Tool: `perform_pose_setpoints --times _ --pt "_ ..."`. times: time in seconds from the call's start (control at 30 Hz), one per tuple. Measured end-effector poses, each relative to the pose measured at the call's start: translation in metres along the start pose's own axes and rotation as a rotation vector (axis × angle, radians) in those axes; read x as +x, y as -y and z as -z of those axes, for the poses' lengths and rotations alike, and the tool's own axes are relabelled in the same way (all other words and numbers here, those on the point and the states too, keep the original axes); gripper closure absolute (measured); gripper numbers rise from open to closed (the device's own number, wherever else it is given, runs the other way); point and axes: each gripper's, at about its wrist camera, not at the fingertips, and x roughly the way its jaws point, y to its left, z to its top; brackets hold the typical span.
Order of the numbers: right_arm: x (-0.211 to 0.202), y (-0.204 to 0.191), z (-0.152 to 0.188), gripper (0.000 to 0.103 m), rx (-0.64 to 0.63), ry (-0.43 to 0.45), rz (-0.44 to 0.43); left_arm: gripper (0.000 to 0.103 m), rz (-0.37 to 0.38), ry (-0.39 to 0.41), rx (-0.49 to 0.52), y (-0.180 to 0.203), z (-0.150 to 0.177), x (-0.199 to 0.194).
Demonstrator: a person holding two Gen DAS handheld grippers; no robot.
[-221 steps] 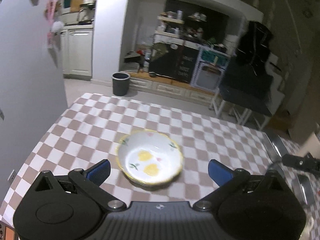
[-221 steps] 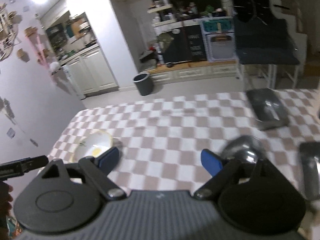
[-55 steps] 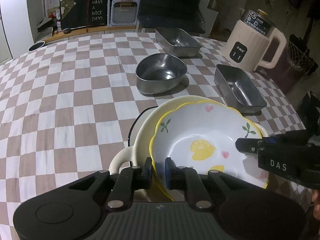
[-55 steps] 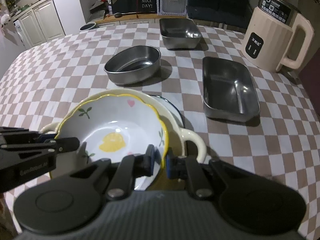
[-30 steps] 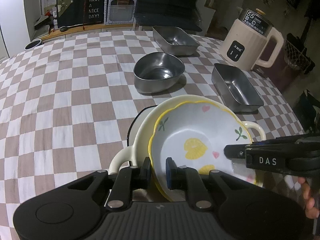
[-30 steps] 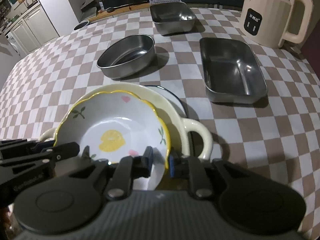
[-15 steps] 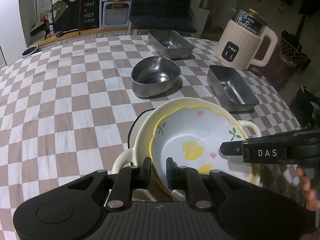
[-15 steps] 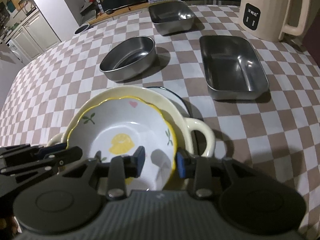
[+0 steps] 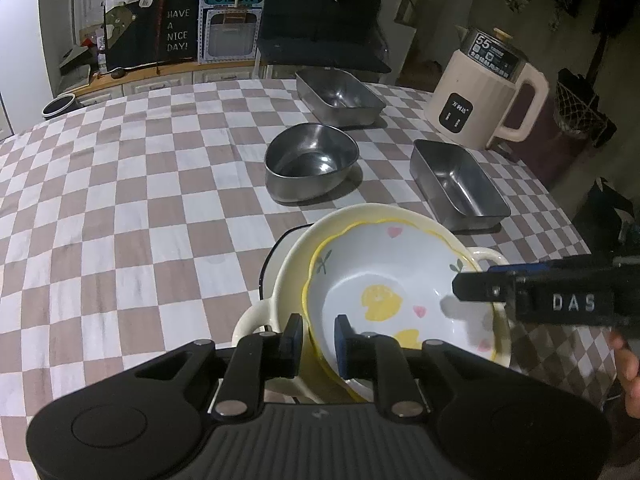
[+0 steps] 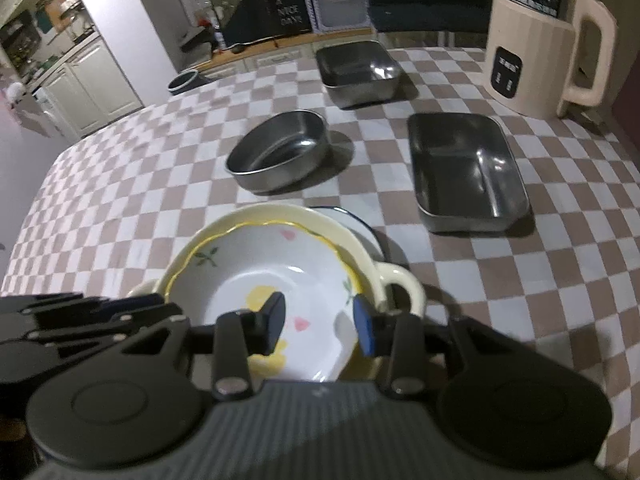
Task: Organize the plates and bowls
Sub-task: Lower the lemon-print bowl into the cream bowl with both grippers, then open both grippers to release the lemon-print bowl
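Observation:
A white lemon-print bowl [image 9: 384, 280] with a wavy yellow rim lies tilted inside a cream two-handled bowl [image 9: 360, 212], which rests on a white blue-rimmed plate [image 9: 280, 248]. My left gripper [image 9: 318, 332] is shut on the lemon bowl's near rim. My right gripper [image 10: 318, 324] hovers over the opposite rim of the lemon bowl [image 10: 260, 276]. Its jaws are opening, and the pads stand clear of the rim that runs between them. The right gripper's tip [image 9: 460, 288] reaches in from the right in the left wrist view. The left gripper [image 10: 100, 308] shows at the left edge of the right wrist view.
On the checkered tablecloth [image 9: 140, 200], a round steel bowl [image 9: 310, 164] sits behind the stack. One steel tray [image 9: 456, 184] lies to the right and another [image 9: 340, 96] farther back. A cream electric kettle [image 9: 476, 96] stands at the far right. The person's fingers [image 9: 628, 364] show at the right edge.
The right gripper's jaws have parted from the lemon bowl's rim and risen slightly. The left gripper has kept its hold on the rim and stayed in place.

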Motion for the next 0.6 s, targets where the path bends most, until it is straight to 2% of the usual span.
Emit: perform_pose_setpoints --times 0.23,0.37,0.43,0.5,0.6 --pt "-0.004 -0.001 0.004 0.050 -0.025 0.004 0.011 0.084 0.000 0.017 0.007 0.003 -0.001 -0.009" --pt "-0.011 0.003 0.005 0.038 -0.025 0.023 0.012 0.080 -0.006 0.029 0.016 0.006 0.000 -0.016" --pt "-0.015 0.004 0.006 0.030 -0.023 0.033 0.015 0.070 -0.011 0.036 0.018 0.008 0.000 -0.019" --pt "-0.019 0.006 0.007 0.020 -0.015 0.044 0.018 0.049 -0.019 0.048 0.021 0.009 0.000 -0.023" --pt "-0.026 0.011 0.009 0.012 -0.005 0.073 0.026 0.025 -0.025 0.069 0.024 0.011 0.000 -0.029"
